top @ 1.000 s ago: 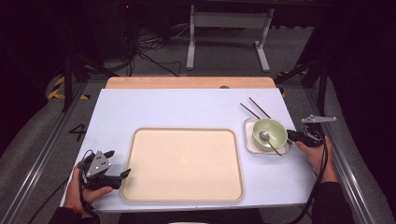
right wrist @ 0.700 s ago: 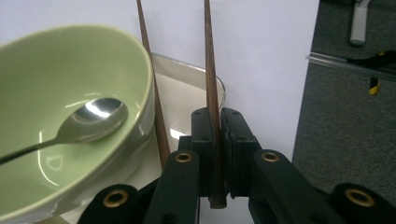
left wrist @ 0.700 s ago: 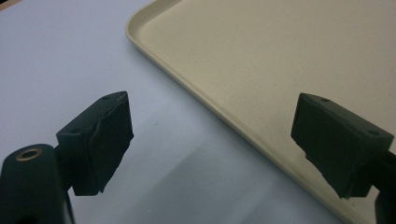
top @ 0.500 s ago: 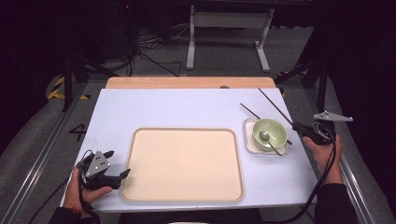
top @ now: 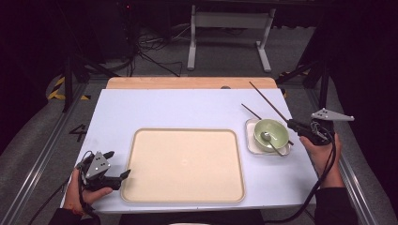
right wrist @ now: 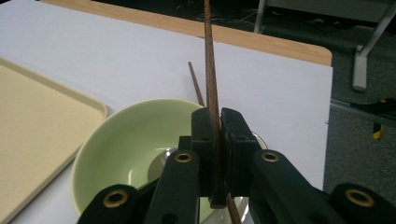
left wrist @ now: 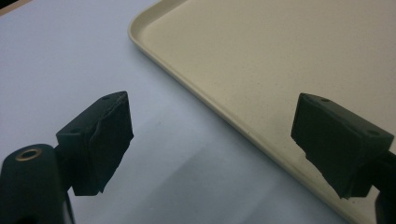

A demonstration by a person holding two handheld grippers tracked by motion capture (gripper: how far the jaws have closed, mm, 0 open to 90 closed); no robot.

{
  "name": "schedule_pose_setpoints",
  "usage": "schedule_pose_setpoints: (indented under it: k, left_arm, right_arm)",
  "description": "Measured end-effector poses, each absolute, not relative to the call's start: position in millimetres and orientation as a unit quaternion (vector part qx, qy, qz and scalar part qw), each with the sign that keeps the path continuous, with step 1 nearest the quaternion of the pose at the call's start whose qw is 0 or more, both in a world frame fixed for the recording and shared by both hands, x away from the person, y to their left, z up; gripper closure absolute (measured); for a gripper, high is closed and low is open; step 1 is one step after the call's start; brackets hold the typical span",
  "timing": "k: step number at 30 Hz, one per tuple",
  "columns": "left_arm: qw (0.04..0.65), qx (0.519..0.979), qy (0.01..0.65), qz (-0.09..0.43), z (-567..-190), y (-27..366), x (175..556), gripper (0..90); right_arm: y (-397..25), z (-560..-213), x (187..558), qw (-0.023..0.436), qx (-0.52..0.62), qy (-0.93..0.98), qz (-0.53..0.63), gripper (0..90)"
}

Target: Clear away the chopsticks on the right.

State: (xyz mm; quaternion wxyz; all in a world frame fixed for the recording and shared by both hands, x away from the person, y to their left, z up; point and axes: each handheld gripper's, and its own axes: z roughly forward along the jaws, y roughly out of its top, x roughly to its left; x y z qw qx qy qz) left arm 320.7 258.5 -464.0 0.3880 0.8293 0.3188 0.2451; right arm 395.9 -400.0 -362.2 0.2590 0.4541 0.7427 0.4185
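A pale green bowl (top: 271, 133) with a metal spoon (top: 266, 137) in it stands on a small white square plate (top: 251, 143) at the table's right. My right gripper (top: 293, 124) is just right of the bowl, shut on one dark wooden chopstick (top: 268, 102) that slants away over the table. In the right gripper view the jaws (right wrist: 215, 135) pinch that chopstick (right wrist: 208, 70) above the bowl (right wrist: 126, 149). A second chopstick (top: 250, 111) lies by the bowl, partly under it. My left gripper (top: 123, 177) rests open at the beige tray's (top: 183, 164) near left corner.
The tray is bare and takes up the table's middle; its rim (left wrist: 196, 88) runs between my left fingers (left wrist: 100, 140). A wooden strip (top: 187, 83) borders the far edge of the white tabletop. Metal rails run along both sides.
My right gripper has closed on one chopstick and lifted it off the bowl's side, moving right and up. The left gripper has stayed still.
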Motion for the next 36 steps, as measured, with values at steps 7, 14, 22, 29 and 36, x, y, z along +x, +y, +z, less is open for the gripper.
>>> schedule_pose_setpoints:
  k: [7, 14, 22, 29, 36]
  left_arm:
    - [0.388, 0.829, 0.319, 0.245, -464, 259, 321, 13.6]
    - [0.388, 0.829, 0.319, 0.244, -464, 258, 321, 13.5]
    - [0.391, 0.828, 0.32, 0.243, -464, 259, 321, 13.4]
    - [0.391, 0.829, 0.319, 0.243, -464, 259, 321, 13.4]
    - [0.39, 0.829, 0.32, 0.243, -464, 258, 321, 13.4]
  right_arm:
    - [-383, -357, 390, 0.253, 0.436, 0.755, 0.419, 85.3]
    - [-359, -353, 384, 0.245, 0.408, 0.773, 0.419, 85.3]
    - [-339, -352, 378, 0.234, 0.387, 0.788, 0.418, 85.3]
    - [-326, -353, 374, 0.225, 0.37, 0.8, 0.416, 85.3]
    - [-307, -358, 369, 0.215, 0.349, 0.816, 0.408, 85.2]
